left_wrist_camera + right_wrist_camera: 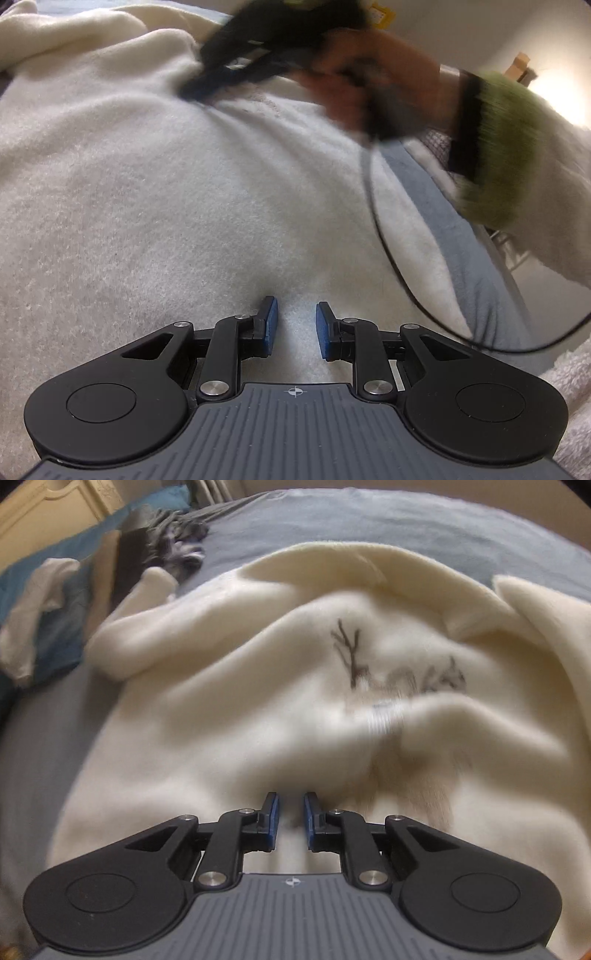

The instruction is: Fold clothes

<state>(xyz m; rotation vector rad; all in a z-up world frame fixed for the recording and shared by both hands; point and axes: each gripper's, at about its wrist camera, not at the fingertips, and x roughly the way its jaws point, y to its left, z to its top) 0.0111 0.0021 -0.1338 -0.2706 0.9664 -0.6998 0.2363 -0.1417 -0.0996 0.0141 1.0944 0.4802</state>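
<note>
- Cream fleece (229, 709) spread rumpled on bed (369, 517).
- Left gripper (296, 325): narrow gap, pressing fleece, not pinching.
- Right gripper (291, 819): near-shut, grip unclear.
- Pinch edge firmly, then fold flat.

Bed w/ grey-blue sheet (369, 520) lay under everything. Teal pillow (55, 642) at far left, cream headboard (48, 513) behind it. Dark grey-and-white fabric bunched (177, 535) near the pillow. Yellow item (382, 16) & cardboard boxes (521, 68) by the wall, blurred.
</note>
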